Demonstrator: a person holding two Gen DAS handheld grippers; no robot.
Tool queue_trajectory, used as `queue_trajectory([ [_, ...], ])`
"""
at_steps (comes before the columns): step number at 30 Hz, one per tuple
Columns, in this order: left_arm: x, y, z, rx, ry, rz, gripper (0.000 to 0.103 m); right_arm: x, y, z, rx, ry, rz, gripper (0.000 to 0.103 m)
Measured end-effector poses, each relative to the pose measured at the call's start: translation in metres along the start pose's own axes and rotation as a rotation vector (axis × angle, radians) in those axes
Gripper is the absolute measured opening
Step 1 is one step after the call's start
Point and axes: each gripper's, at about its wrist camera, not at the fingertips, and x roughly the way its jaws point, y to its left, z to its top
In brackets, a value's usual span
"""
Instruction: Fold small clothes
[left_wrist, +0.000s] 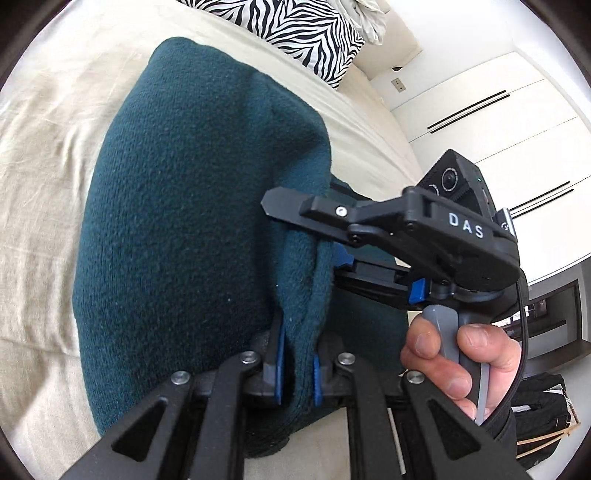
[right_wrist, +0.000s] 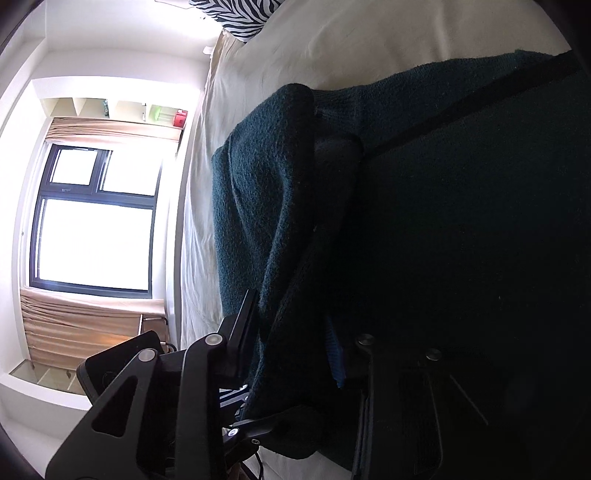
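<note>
A dark teal knitted garment (left_wrist: 184, 221) lies partly folded on a cream bed sheet (left_wrist: 44, 184). My left gripper (left_wrist: 297, 363) is shut on a thick fold of its near edge, between the blue pads. My right gripper (left_wrist: 295, 236) comes in from the right and is shut on the same edge a little farther along; a hand holds its grey handle. In the right wrist view the garment (right_wrist: 443, 221) fills the frame, dark and close, and my right gripper (right_wrist: 291, 332) pinches a hanging fold of it.
A zebra-striped pillow (left_wrist: 295, 29) lies at the bed's far end. White wardrobe doors (left_wrist: 498, 122) stand to the right of the bed. A window (right_wrist: 96, 221) with beige curtains is on the other side. A dark bag (left_wrist: 543, 413) sits on the floor.
</note>
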Motion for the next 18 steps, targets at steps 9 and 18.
queue_trajectory([
  [9,0.006,-0.017,0.003,0.008,0.002,-0.008,0.02,-0.027,0.009,-0.001,-0.042,-0.024,-0.106,0.013],
  [18,0.023,-0.039,0.001,0.059,0.027,-0.019,0.022,-0.062,0.005,-0.005,-0.07,-0.066,-0.131,0.012],
])
